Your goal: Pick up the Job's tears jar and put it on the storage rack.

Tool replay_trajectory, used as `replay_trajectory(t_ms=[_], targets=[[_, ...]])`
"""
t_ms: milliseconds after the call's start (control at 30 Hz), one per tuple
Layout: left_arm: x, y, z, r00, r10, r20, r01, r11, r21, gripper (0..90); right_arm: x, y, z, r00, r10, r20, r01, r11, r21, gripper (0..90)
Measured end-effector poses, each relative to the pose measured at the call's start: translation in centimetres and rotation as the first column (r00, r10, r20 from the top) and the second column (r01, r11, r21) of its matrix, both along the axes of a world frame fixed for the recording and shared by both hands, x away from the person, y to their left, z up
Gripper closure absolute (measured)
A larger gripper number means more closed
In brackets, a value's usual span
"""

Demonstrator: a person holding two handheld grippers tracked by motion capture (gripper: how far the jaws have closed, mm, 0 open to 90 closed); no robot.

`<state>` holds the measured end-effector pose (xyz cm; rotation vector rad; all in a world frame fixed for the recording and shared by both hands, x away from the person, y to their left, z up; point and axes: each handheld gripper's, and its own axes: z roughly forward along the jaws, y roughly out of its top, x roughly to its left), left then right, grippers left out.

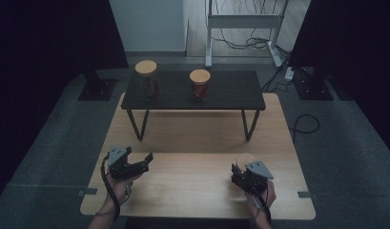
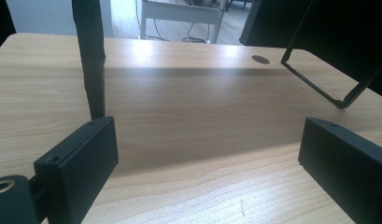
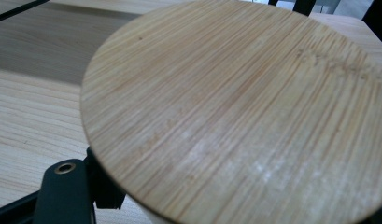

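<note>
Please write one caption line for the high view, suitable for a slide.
Two lidded jars stand on a black shelf; left gripper open, right gripper at a bamboo lid.

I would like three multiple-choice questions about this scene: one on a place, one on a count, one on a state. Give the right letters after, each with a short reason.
1. Where do the two lidded jars stand?
A. on the dark raised shelf
B. on the floor
C. beside the left gripper

2. How many jars stand on that shelf?
A. one
B. two
C. four

3. How do the jaws of the left gripper stand?
A. shut on a jar
B. shut on nothing
C. open, with bare table between them

Answers:
1 A, the taller jar and the shorter jar are on the shelf.
2 B, two wooden lids show there.
3 C, the left gripper shows the wooden table between its jaws.
</note>
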<state>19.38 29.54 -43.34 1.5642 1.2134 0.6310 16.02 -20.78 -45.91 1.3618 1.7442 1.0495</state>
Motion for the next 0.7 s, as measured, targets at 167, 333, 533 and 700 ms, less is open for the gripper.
replay_trajectory(t_ms=[167,333,533,700], targets=[[0.0,0.01,0.01,1.0,0.0,0.0,0.0,1.0,0.0,4.4,0.01,0.06,0.14,1.0,0.006,0.0,-0.006,1.0,-0.003,25.1],[-0.18,0.07,0.14,1.0,0.003,0.007,-0.003,1.0,-0.004,4.5,-0.16,0.08,0.28,0.9999,0.009,0.006,-0.009,1.0,-0.004,25.1],[-0.17,0.12,0.15,1.0,0.002,0.008,-0.002,1.0,-0.004,4.5,-0.35,0.06,0.57,0.9998,0.01,0.018,-0.01,1.0,-0.001,25.1],[-0.22,0.23,0.22,0.9999,0.007,0.011,-0.007,1.0,-0.006,4.6,-0.26,0.17,0.69,0.9997,0.015,0.02,-0.015,1.0,0.001,25.1]])
